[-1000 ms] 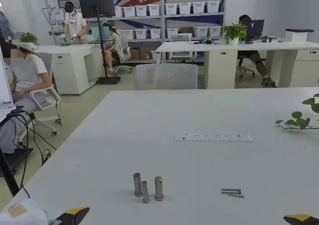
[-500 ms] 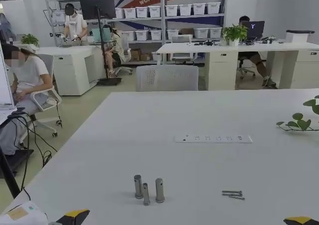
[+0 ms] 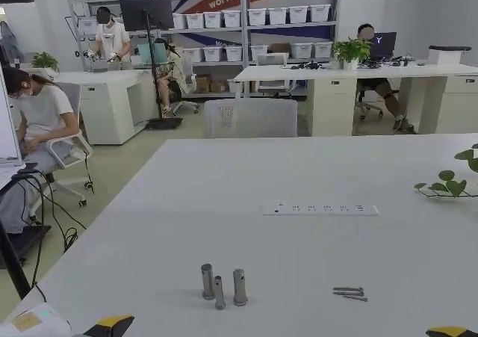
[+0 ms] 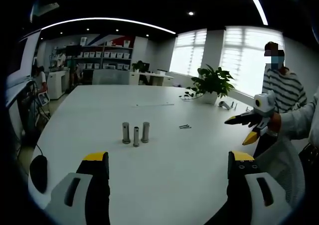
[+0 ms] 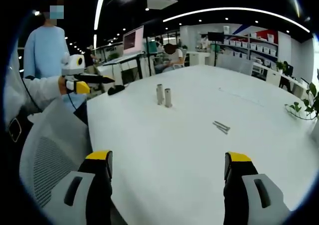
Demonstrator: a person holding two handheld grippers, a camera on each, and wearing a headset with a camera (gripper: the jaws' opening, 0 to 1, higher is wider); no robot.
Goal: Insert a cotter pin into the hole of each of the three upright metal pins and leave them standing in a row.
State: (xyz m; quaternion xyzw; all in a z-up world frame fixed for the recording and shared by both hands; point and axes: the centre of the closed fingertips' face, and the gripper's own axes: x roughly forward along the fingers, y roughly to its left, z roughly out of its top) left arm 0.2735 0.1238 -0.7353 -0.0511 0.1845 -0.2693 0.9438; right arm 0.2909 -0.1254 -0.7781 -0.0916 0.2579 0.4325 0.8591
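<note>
Jaws of the left gripper [image 4: 168, 157] are wide apart w/ nothing between them, yellow tips over the near edge of the white rectangular table [image 3: 224, 180]. In the head view I see just one yellow tip of it at the bottom left corner.

Right of that, near the table's front edge, are the three short grey cylindrical metal pins [image 3: 219, 292]. All stand upright, long axes vertical, in a tight cluster. The shorter one sits in the middle, a bit nearer me, w/ a taller one either side. I can't tell if they touch.

Further back, approx mid-table, a flat white power strip [image 3: 320, 210] lies w/ its long axis running left-right.

The thin grey wire cotter pins [image 3: 349, 292] lie flat on the table, well apart from the metal pins, to their right. They're bunched side by side, long axes approx left-right in the head view. The exact count isn't clear to me.

At the right edge, a green leafy plant sprig [image 3: 448, 184] reaches in over the table.

Jaws of the right gripper [image 5: 168, 157] are also spread wide, gripping nothing, aimed across the table w/ the cotter pins ahead and the metal pins beyond, to the left.
</note>
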